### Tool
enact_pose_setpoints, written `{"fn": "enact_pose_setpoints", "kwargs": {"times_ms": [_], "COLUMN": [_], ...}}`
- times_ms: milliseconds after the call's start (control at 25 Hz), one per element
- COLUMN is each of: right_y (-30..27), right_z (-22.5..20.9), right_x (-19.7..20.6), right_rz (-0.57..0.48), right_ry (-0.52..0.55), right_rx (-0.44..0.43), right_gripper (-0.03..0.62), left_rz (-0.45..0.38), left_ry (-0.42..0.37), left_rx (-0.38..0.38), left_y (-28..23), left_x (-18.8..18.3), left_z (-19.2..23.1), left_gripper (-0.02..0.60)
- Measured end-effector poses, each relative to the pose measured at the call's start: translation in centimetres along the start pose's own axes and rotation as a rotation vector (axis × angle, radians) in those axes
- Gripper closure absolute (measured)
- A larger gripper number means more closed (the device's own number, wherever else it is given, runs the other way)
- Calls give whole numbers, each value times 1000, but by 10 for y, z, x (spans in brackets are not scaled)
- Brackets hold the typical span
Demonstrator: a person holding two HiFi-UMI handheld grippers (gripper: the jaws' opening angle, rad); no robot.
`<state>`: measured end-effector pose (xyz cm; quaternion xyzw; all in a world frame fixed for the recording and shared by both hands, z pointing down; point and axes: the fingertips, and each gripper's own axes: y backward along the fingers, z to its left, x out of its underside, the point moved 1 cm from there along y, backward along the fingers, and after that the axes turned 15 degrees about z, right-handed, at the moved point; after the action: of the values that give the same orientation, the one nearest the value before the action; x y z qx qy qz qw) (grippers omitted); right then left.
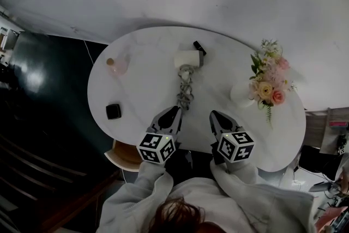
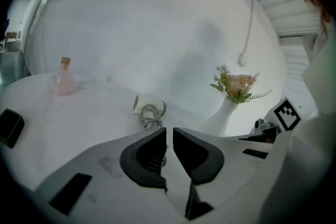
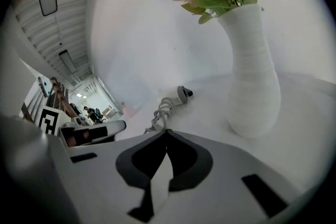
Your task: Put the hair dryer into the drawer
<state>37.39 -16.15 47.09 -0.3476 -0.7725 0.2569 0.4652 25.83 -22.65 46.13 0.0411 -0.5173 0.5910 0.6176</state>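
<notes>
Approach step: my left claw (image 1: 173, 113) and right claw (image 1: 216, 116) are both closed and empty, near the hair dryer (image 1: 188, 58) lying on the desk (image 1: 143, 71). Next I open one and reach in. The drawer I can't clearly spot.

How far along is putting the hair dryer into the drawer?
Nothing looks done: the hair dryer lies on the table. Nothing is in hand: the left gripper and right gripper are both shut and empty. Remaining: grasp it and put it in the drawer.
</notes>
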Motion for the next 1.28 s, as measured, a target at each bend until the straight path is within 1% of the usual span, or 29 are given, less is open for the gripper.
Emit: {"fn": "enact_pose_setpoints", "kwargs": {"times_ms": [160, 240, 280, 320, 360, 440, 520, 640, 760, 960, 1080, 1280], "right_y": [-1, -2, -2, -3, -4, -6, -8, -9, -8, -8, -8, -13], "right_z": [-9, -13, -15, -16, -17, -17, -16, -14, -14, -20, -21, -20], "right_x": [6, 8, 7, 7, 7, 7, 7, 6, 8, 13, 14, 15], "right_rz": [19, 27, 29, 32, 34, 40, 43, 47, 53, 65, 69, 82], "right_ry": [-12, -14, -13, -11, -9, 1, 15, 30, 37, 33, 30, 40], "right_rx": [6, 7, 7, 5, 3, -3, -11, -20, -20, -9, -8, -13], "right_gripper": [546, 546, 545, 545, 546, 546, 546, 545, 546, 546, 545, 545], "left_rz": [-12, -19, -20, -19, -18, -19, -11, 20, 56, 79, 120, 170], "left_ry": [11, 18, 23, 30, 34, 31, 26, 33, 15, 28, 18, 6], "left_rx": [21, 24, 22, 17, 7, -31, -72, -115, -156, -210, -250, -279], "left_y": [-20, -32, -37, -43, -48, -58, -70, -90, -106, -122, -131, -139], "left_x": [-13, -21, -24, -27, -29, -35, -38, -40, -39, -42, -40, -35], "left_z": [0, 2, 4, 5, 7, 13, 21, 34, 42, 50, 54, 58], "left_gripper": [557, 547, 515, 428, 362, 323, 298, 280, 269, 261, 261, 259]}}
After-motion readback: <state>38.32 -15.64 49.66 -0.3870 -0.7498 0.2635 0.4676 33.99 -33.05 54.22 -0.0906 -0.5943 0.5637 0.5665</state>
